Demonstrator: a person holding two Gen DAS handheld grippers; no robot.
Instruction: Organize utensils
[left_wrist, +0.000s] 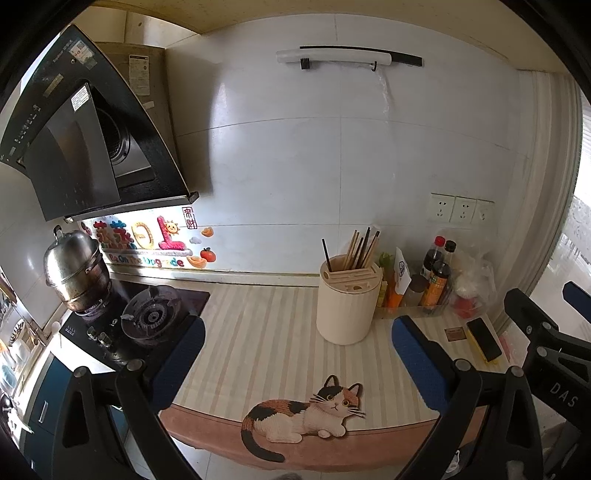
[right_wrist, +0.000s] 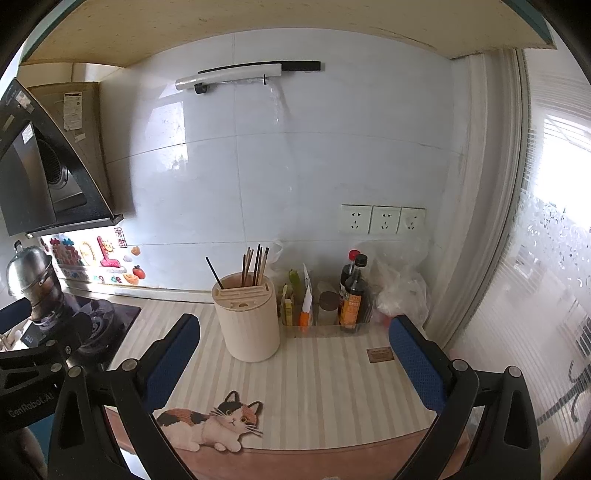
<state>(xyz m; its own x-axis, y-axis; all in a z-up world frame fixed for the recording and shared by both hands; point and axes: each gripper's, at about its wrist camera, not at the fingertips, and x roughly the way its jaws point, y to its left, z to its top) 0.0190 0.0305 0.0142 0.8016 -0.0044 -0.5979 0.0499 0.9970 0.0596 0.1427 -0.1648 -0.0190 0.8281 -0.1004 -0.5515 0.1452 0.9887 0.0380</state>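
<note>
Cream plastic utensil holder (left_wrist: 347, 302) upright on the striped counter (left_wrist: 266, 332), chopsticks (left_wrist: 360, 249) standing in its back slot — one dark stick apart at the left. Left gripper (left_wrist: 299, 354) spread wide, empty, hovering before the holder. Right gripper (right_wrist: 295, 354) likewise released, nothing between blue pads (right_wrist: 417, 365). Sauce bottles (right_wrist: 352, 291) just right of the holder — cat-shaped mat (right_wrist: 210, 424) at the counter's front edge.

Utensil holder (right_wrist: 247, 325): matt cream plastic, smooth; wood-toned and dark chopsticks (right_wrist: 255, 267) stand in it. Wall tiles (right_wrist: 295, 166) behind holder: glossy white. Left of holder, steamer pot (left_wrist: 74, 266): shiny metal; gripper pads (right_wrist: 417, 365): blue, dimpled texture.
</note>
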